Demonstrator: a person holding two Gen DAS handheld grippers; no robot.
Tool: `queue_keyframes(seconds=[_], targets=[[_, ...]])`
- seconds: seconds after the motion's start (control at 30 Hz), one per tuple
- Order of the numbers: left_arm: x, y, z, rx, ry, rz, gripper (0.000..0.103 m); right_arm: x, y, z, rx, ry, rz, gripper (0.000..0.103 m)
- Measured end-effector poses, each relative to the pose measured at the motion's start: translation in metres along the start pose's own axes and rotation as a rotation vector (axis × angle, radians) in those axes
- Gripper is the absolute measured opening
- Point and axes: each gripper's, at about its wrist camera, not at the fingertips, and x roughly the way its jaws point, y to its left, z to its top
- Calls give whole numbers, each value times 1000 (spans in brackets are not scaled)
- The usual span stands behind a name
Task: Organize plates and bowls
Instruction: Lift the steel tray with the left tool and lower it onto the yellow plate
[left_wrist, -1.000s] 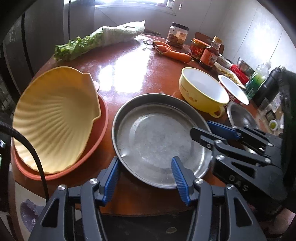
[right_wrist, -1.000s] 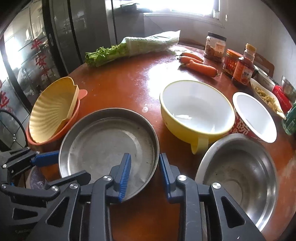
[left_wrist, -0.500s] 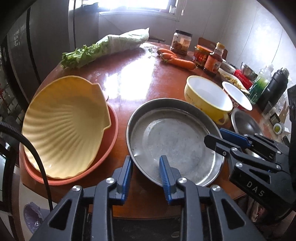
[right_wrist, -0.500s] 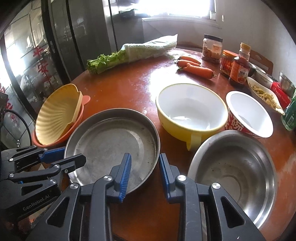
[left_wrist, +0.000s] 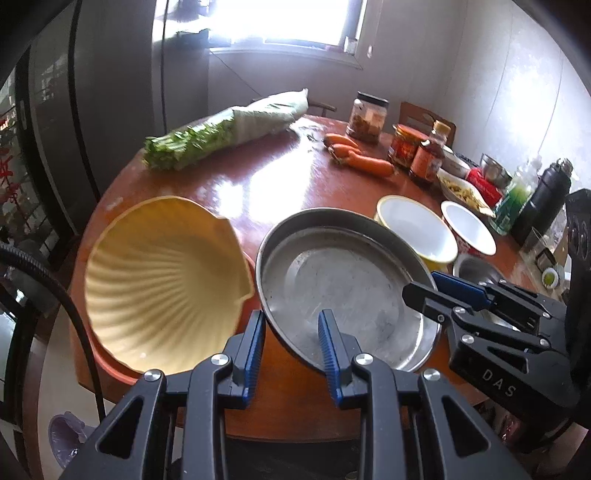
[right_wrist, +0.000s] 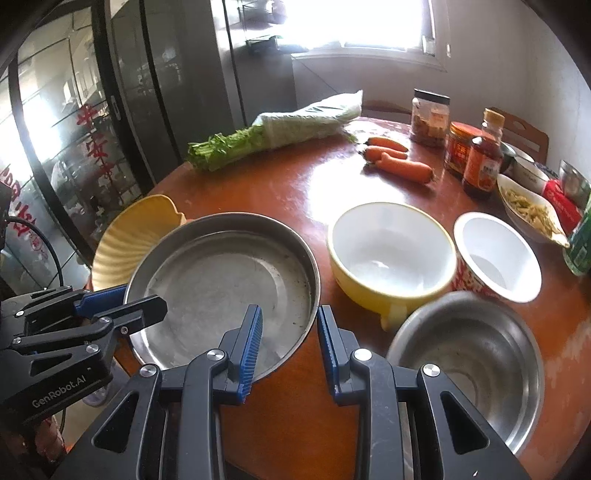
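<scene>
Left wrist view: your left gripper (left_wrist: 291, 343) pinches the near rim of the round metal pan (left_wrist: 343, 280), tilted beside the yellow shell-shaped dish (left_wrist: 162, 277). Your right gripper (right_wrist: 288, 339) clamps the pan's rim too, next to the steel bowl (right_wrist: 469, 365).

A bright window (left_wrist: 295, 22) floods the room with glare, reflected on the round reddish-brown counter (left_wrist: 258, 184). Pale walls (left_wrist: 517, 92) stand behind; a wooden chair (right_wrist: 524, 133) sits beyond, dark glass doors (right_wrist: 74, 147) at left.
</scene>
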Motion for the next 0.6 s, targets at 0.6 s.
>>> queue_keyframes(seconds=[0.6], targets=[[-27, 79, 20, -115, -74, 79, 30, 16, 73, 60, -113, -58, 79, 31]])
